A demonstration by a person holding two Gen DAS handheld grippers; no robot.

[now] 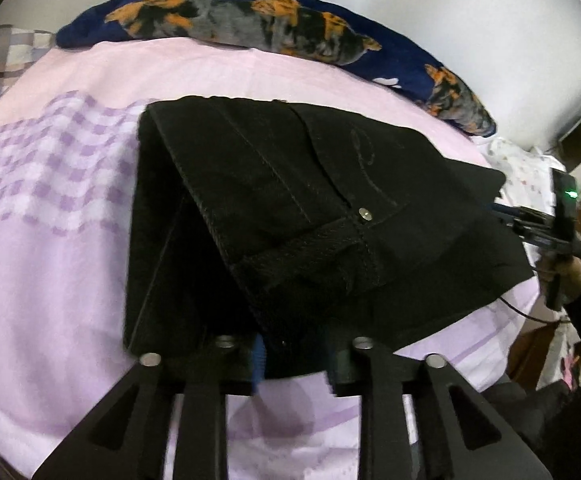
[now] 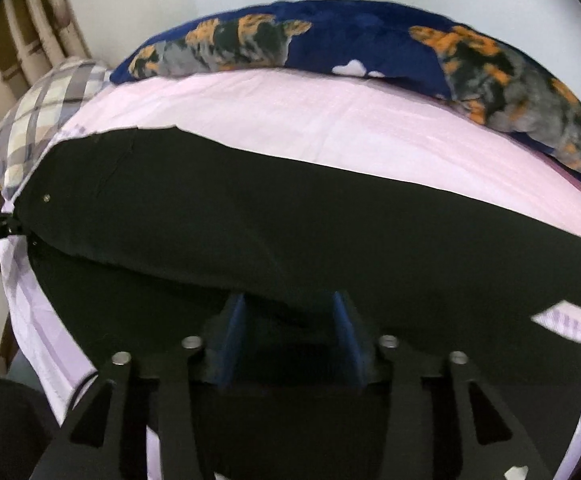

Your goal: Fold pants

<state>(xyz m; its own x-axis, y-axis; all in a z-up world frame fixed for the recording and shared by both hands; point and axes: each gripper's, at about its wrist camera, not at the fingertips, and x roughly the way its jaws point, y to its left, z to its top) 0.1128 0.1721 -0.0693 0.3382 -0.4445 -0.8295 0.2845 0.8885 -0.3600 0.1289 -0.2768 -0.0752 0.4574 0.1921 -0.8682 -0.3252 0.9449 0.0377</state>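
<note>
A bed (image 1: 50, 264) with a pink and lilac sheet fills both views. Along its far edge, against the white wall (image 1: 470, 8), lies a long navy pillow (image 1: 274, 20) printed in orange and grey, and a plaid pillow (image 2: 46, 100) sits at one end of it. The black pants (image 1: 310, 208) lie across the sheet, well short of the navy pillow, with one layer folded over another; a metal rivet (image 1: 365, 213) and pocket stitching show on the top layer.

Nothing stands between the tools and the cloth. The left gripper (image 1: 296, 364) sits at the near edge of the pants — its fingers (image 1: 258, 360) are spread apart, with dark cloth lying between them, though whether they press it cannot be told. The right gripper (image 2: 288, 340) has its blue-padded fingers (image 2: 230, 344) set wide, the folded edge of the pants just ahead and black cloth under and between them — a firm hold is not visible.
</note>
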